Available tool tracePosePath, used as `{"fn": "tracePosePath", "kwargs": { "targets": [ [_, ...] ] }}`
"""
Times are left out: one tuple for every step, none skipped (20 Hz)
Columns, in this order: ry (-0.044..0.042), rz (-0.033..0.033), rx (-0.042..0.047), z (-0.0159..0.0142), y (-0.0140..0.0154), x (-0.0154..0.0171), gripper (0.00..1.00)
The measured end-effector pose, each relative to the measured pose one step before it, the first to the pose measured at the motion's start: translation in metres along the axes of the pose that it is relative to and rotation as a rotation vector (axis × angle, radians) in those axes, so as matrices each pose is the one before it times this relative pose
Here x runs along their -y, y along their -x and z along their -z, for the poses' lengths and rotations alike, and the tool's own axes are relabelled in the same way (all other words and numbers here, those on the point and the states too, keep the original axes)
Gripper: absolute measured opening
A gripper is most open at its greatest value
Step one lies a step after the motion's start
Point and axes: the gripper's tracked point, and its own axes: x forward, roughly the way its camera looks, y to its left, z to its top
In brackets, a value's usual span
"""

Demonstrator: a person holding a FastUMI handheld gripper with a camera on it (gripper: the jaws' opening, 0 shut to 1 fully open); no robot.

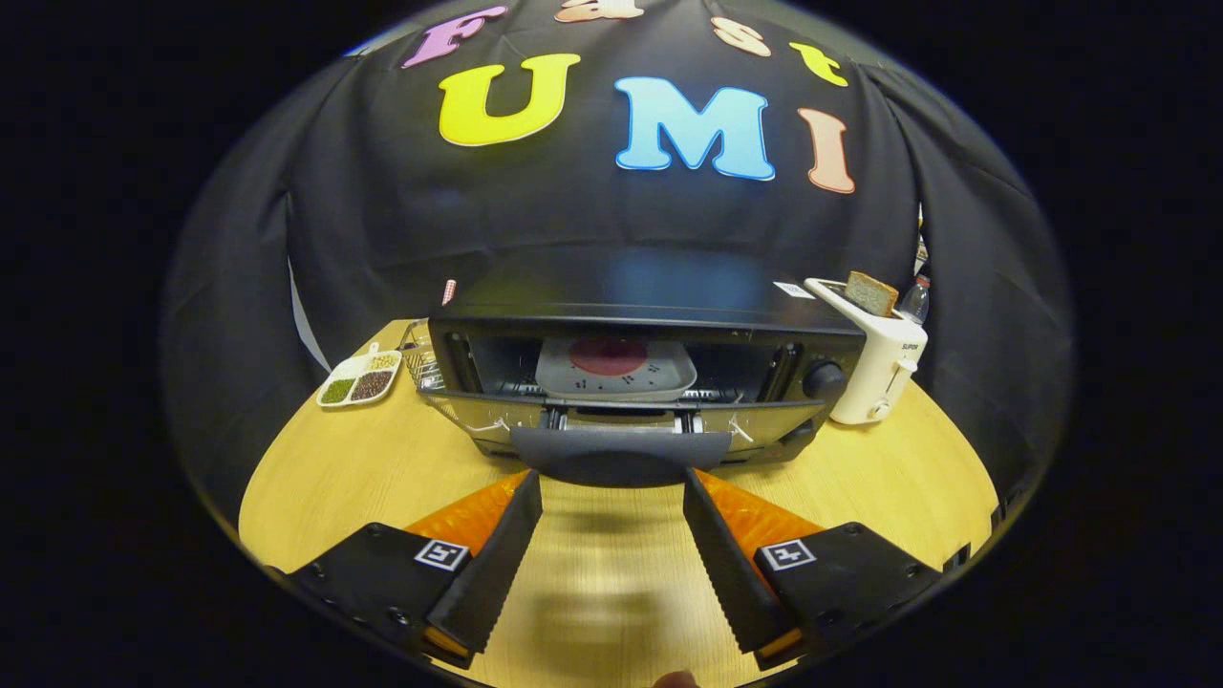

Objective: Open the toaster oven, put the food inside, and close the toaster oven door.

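Toaster oven (631,382) stood on the table (611,554) with its door (621,420) dropped open toward the camera. Plate of food (616,368) already sat inside on the rack. Gripper (612,483) fingers were spread wide, holding nothing, tips just short of the door's dark handle (619,461), one to each side. Judged: opening and loading done; only closing the door remained. White toaster (874,358) with a bread slice beside the oven; divided dish of beans (361,379) on its other side.
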Motion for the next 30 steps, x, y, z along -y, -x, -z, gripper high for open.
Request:
{"fn": "tracePosePath", "kwargs": {
  "targets": [
    [-0.00304,-0.01079,0.00402,-0.00109,-0.00334,-0.00124,0.95],
    [-0.00022,-0.00984,0.00954,-0.00338,-0.00254,-0.00070,0.95],
    [0.00294,-0.00644,0.01850,-0.00577,-0.00260,0.00083,0.95],
    [0.00633,-0.00496,0.02580,-0.00916,-0.00065,0.00043,0.95],
    [0.00935,-0.00257,0.03151,-0.00935,0.00012,0.00136,0.95],
    [0.01142,-0.00273,0.03932,-0.00928,0.00392,0.00221,0.95],
    [0.01166,-0.00063,0.04221,-0.00884,0.00684,0.00251,0.95],
    [0.01098,0.00104,0.04488,-0.01040,0.00836,0.00396,0.95],
    [0.00829,0.00106,0.03957,-0.00893,0.00960,0.00449,0.95],
    [0.00473,-0.00132,0.03584,-0.00915,0.01085,0.00491,0.95],
    [0.00522,-0.00188,0.02844,-0.00682,0.00987,0.00463,0.95],
    [0.00703,-0.00005,0.02633,-0.00702,0.01206,0.00645,0.95],
    [0.00723,0.00012,0.02643,-0.00695,0.01045,0.00728,0.95],
    [0.00681,-0.00066,0.02471,-0.00756,0.01272,0.00660,0.95],
    [0.00624,-0.00017,0.02078,-0.00553,0.01053,0.00685,0.96],
    [0.00731,0.00352,0.01849,-0.00647,0.01051,0.00801,0.96],
    [0.00736,0.00372,0.01760,-0.00418,0.01036,0.00873,0.96],
    [0.00499,0.00543,0.01304,-0.00443,0.01119,0.00791,0.96],
    [0.00391,0.00691,0.01149,-0.00291,0.01068,0.00870,0.96],
    [0.00454,0.00871,0.01042,-0.00200,0.01116,0.00973,0.96],
    [0.00442,0.01284,0.00743,-0.00286,0.00877,0.01084,0.96],
    [0.00243,0.01254,0.00674,-0.00188,0.01016,0.01043,0.96],
    [-0.00050,0.01399,0.00439,-0.00047,0.00743,0.00919,0.96],
    [-0.00490,0.01281,0.00570,-0.00129,0.00808,0.00949,0.96],
    [-0.00314,0.00966,0.00701,-0.00114,0.00655,0.00762,0.96],
    [-0.00052,0.01306,0.00713,-0.00205,0.00810,0.00816,0.96],
    [0.00047,0.00918,0.01002,-0.00252,0.00612,0.00822,0.96],
    [0.00189,0.00847,0.01230,-0.00185,0.00544,0.00622,0.96],
    [0.00109,0.00771,0.01161,-0.00314,0.00498,0.00604,0.96],
    [0.00187,0.00837,0.00941,-0.00098,0.00281,0.00554,0.96]
  ]
}}
